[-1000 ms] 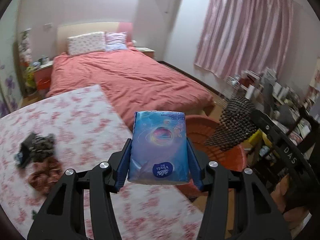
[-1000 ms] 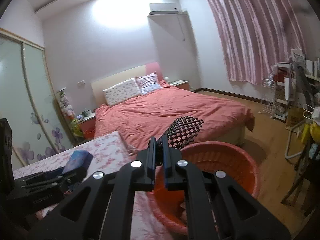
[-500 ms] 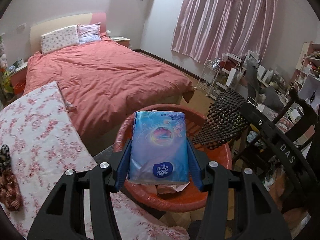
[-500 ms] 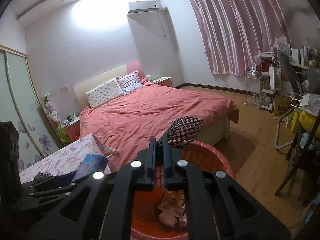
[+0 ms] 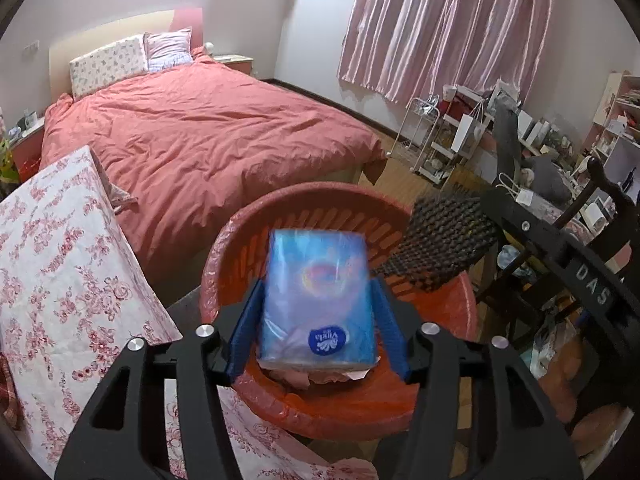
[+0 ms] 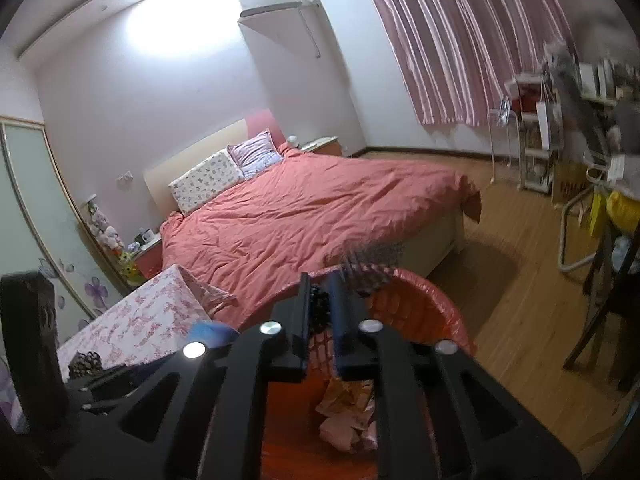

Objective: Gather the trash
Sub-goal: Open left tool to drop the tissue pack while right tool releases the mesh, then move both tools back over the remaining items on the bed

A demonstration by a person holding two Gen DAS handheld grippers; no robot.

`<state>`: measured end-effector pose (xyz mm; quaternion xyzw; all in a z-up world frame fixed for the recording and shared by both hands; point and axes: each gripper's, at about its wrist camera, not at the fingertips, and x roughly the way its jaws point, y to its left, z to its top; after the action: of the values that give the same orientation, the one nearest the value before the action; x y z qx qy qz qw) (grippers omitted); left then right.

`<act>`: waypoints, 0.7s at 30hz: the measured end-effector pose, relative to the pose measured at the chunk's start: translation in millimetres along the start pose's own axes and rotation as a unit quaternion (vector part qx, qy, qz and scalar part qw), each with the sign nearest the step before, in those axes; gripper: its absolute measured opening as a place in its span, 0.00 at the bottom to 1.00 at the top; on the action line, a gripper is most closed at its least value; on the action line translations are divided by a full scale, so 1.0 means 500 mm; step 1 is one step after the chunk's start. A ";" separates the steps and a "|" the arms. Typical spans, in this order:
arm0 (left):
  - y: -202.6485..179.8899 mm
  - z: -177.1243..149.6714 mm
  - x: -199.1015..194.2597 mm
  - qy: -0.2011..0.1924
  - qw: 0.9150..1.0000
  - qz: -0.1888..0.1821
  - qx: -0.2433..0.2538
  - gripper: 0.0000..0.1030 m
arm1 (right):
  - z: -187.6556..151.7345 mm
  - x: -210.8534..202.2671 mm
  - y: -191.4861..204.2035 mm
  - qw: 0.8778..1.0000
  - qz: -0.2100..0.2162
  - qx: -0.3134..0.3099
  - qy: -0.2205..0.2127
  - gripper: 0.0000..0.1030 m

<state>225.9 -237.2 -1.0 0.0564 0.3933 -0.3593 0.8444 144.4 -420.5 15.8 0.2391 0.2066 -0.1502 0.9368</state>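
Note:
A blue tissue pack (image 5: 316,312) sits between the blue pads of my left gripper (image 5: 316,282), right over the red basket (image 5: 312,192). The jaws are opening; the pack is blurred and narrow gaps show on both sides of it. My right gripper (image 6: 319,280) hangs over the same basket (image 6: 432,292), and its jaws are opening too. A black checked mesh sleeve (image 6: 372,264) sticks out past its tips, blurred, with a dark strip still in the slit between the pads. The mesh (image 5: 440,240) also shows in the left wrist view, above the basket's right rim.
Crumpled paper (image 6: 348,412) lies in the basket. A table with a floral cloth (image 5: 60,280) stands to the left of it, with dark scraps (image 6: 86,360) on it. Behind is a bed (image 5: 200,140); a wire rack and a chair (image 5: 600,200) crowd the right.
Both grippers have swung from over the table to above the basket and sunk toward it. The left pads have parted from the pack, and a slit has opened between the right pads.

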 end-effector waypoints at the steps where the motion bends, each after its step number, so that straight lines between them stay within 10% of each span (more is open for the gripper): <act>1: 0.003 -0.002 0.003 0.003 1.000 0.003 -0.001 0.60 | -0.001 0.003 -0.002 1.000 0.003 0.004 0.003 0.19; 21: 0.157 -0.076 -0.130 -0.018 0.992 0.123 -0.024 0.62 | -0.029 -0.029 0.110 0.998 -0.009 -0.067 0.011 0.43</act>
<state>225.1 -128.8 4.2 0.0782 0.3768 -0.2438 0.8902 148.2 -364.4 31.8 0.1756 0.2288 -0.1417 0.9470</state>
